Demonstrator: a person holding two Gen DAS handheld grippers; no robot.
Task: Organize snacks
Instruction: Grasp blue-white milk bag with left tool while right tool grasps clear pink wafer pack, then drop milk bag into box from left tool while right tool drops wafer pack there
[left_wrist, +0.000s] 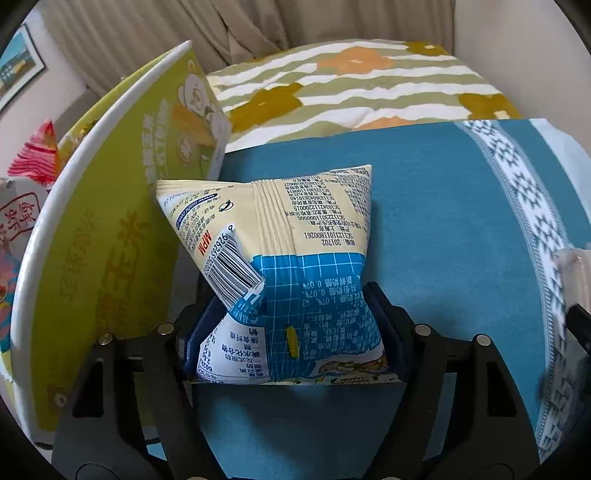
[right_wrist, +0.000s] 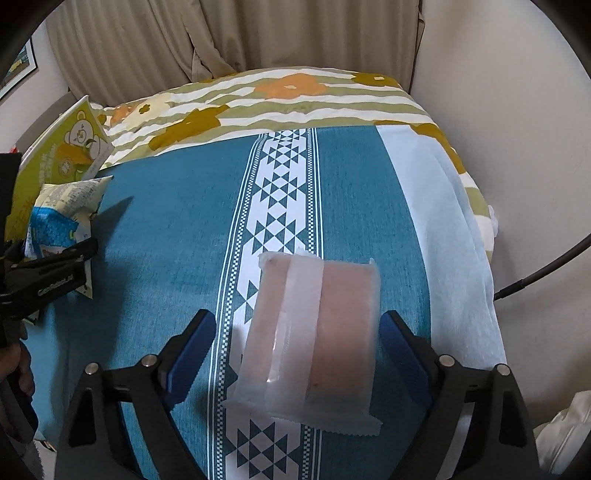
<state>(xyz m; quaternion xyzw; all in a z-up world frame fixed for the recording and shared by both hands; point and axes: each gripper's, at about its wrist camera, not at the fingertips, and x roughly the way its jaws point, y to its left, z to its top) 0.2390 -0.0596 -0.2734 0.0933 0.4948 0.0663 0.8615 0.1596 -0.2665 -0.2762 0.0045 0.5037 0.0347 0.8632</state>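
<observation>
On my L cam, far left edge: red/pink packets (left_wrist: 31, 162), mostly cut off, print unreadable. Next, a big green bag (left_wrist: 122, 229) standing on edge, hiding whatever's behind. My left gripper (left_wrist: 291, 332) is clenched on the blue-and-cream snack pouch (left_wrist: 295, 251), pads squashing its lower half; it sits on the teal cloth (left_wrist: 443, 221) just beside the green bag. R cam: right gripper (right_wrist: 295, 354) jaws released, straddling the translucent pink packet (right_wrist: 314, 332) lying on the patterned stripe; right pad looks v. close, contact can't tell. Contents hazy thru wrapper.
</observation>
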